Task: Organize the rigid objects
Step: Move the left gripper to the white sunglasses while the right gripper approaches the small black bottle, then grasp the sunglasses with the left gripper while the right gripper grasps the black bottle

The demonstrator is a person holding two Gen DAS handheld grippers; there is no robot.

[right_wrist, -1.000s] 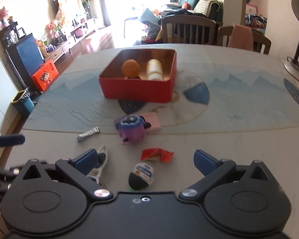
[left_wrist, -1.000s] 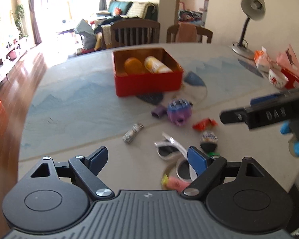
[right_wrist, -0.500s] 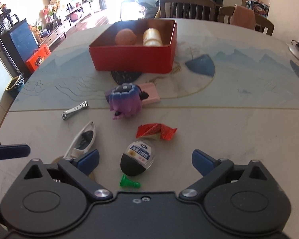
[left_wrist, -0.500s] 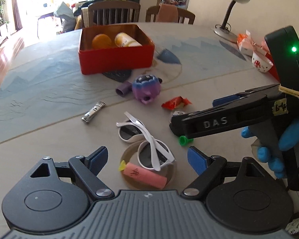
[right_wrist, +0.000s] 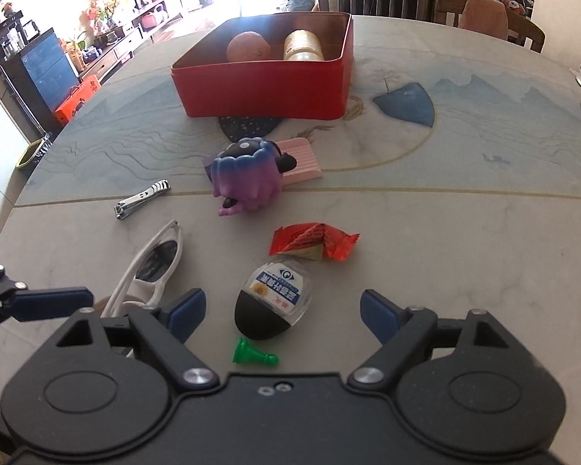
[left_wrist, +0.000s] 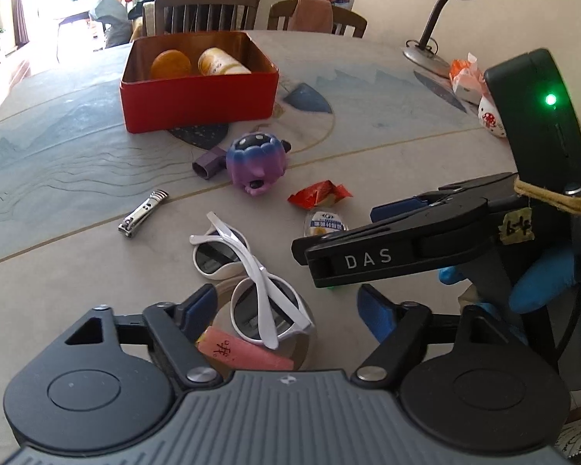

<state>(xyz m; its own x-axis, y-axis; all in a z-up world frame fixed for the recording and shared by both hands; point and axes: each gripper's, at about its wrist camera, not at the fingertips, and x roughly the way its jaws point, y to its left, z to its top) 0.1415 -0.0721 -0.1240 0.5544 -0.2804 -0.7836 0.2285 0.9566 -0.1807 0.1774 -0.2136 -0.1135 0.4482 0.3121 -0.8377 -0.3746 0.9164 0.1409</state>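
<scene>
The small bottle (right_wrist: 274,302), clear-bodied with a black cap and a printed label, lies on its side on the counter (right_wrist: 464,240), squarely between the right gripper (right_wrist: 282,312)'s spread fingers and just behind a green pawn (right_wrist: 251,353). It looks light, hard and smooth, so likely to skid or roll; a hold across its broad middle, over the label, seems safest. Touching its far end is a red wrapper (right_wrist: 310,242). White sunglasses (left_wrist: 248,275) lie to its left, partly on what may be a tape roll (left_wrist: 302,343), though the view there is crowded. The left gripper (left_wrist: 286,306) hovers over them, fingers apart and empty. Farther off stand a purple toy (right_wrist: 248,178), nail clippers (right_wrist: 141,198) and the red tin (right_wrist: 267,85), already holding an orange and a jar.
</scene>
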